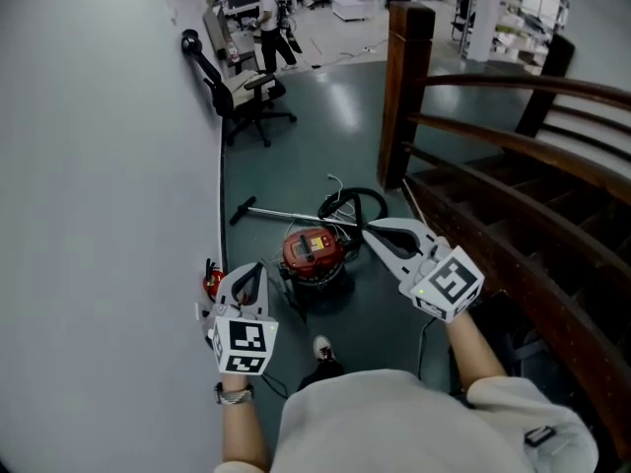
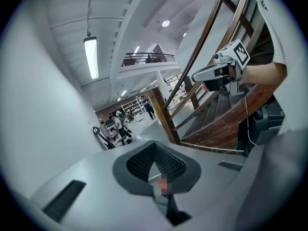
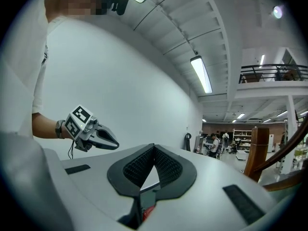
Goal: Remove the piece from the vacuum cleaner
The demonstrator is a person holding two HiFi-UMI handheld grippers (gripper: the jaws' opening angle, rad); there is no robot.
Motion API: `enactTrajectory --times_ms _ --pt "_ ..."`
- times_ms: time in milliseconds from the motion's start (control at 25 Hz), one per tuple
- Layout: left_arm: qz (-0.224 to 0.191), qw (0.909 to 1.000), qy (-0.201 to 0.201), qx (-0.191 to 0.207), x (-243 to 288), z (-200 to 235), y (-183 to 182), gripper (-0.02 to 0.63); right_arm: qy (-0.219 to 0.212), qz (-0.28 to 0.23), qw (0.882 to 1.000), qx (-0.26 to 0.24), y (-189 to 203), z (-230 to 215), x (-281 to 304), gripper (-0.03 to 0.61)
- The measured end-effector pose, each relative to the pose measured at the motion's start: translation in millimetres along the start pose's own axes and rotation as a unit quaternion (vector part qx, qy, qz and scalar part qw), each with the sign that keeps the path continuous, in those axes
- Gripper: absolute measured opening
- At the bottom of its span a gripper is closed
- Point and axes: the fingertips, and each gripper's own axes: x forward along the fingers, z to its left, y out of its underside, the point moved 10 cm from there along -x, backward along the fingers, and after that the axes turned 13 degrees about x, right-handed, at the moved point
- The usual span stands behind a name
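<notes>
Vacuum cleaner (image 1: 314,254) lies between left gripper (image 1: 253,272) and right gripper (image 1: 374,233), both closed, empty

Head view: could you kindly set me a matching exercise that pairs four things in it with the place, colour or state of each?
Things:
1. vacuum cleaner
2. office chair
3. stair post
4. left gripper

Descriptions:
A. brown wood, upright at the end of the handrail
B. shut and empty, held close to the white wall
C. red body, standing on the floor between the two grippers
D. black frame with a pale seat, farther off along the wall

Pairs: 1-C, 2-D, 3-A, 4-B.
</notes>
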Motion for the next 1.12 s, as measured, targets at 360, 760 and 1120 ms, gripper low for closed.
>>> enactTrajectory --times_ms 360,760,1120 --pt "0.001 0.9999 0.005 -0.008 47 46 13 0.000 0.016 0.053 0.998 -0.010 6 -31 60 0.028" --pt "0.019 0.9994 0.015 -0.024 68 71 44 0.000 -0.006 0.038 0.999 0.036 16 -40 104 0.028" --pt "0.023 0.9986 0.028 -0.038 94 99 79 0.000 0.014 0.050 0.998 0.036 33 -49 149 0.029"
